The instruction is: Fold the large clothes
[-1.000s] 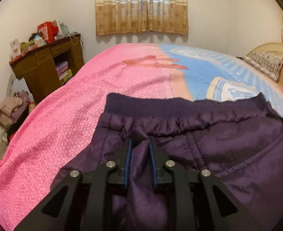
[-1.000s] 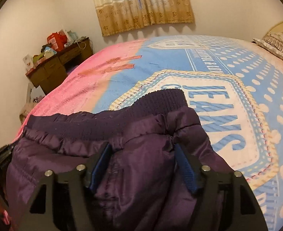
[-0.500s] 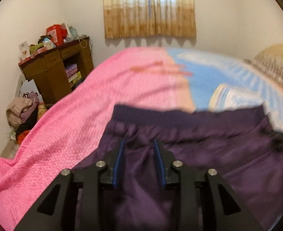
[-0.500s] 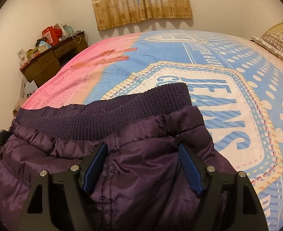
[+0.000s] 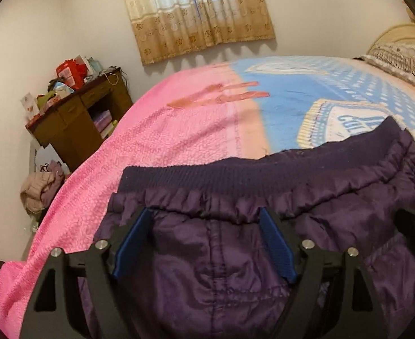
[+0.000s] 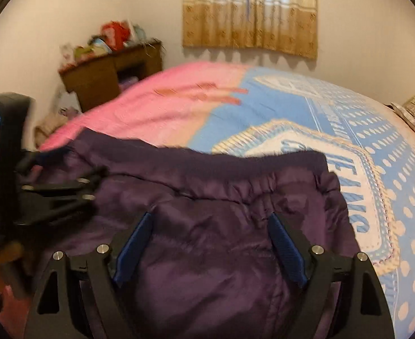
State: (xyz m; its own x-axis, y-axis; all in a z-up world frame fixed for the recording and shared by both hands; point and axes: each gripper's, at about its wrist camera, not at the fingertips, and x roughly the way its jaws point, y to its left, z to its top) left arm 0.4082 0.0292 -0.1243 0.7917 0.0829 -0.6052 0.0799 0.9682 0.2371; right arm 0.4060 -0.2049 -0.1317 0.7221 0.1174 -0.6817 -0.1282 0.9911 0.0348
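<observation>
A large dark purple padded garment (image 5: 235,240) with a ribbed knit band (image 5: 235,175) lies on the bed; it also shows in the right wrist view (image 6: 221,226). My left gripper (image 5: 204,243) is open, its blue pads (image 5: 131,243) spread just above the shiny fabric below the band. My right gripper (image 6: 210,248) is open over the garment's right part, nothing between its pads (image 6: 286,248). The left gripper's body (image 6: 52,192) shows at the left of the right wrist view.
The bed cover is pink on the left (image 5: 165,147) and blue with a white badge on the right (image 6: 363,147). A cluttered brown desk (image 5: 77,118) and a clothes pile (image 5: 40,189) stand by the left wall. A pillow (image 5: 394,56) lies far right.
My left gripper, shut on a pinch of purple fabric a second ago, has opened wide and let it go. The right gripper stayed open and swung to the left.
</observation>
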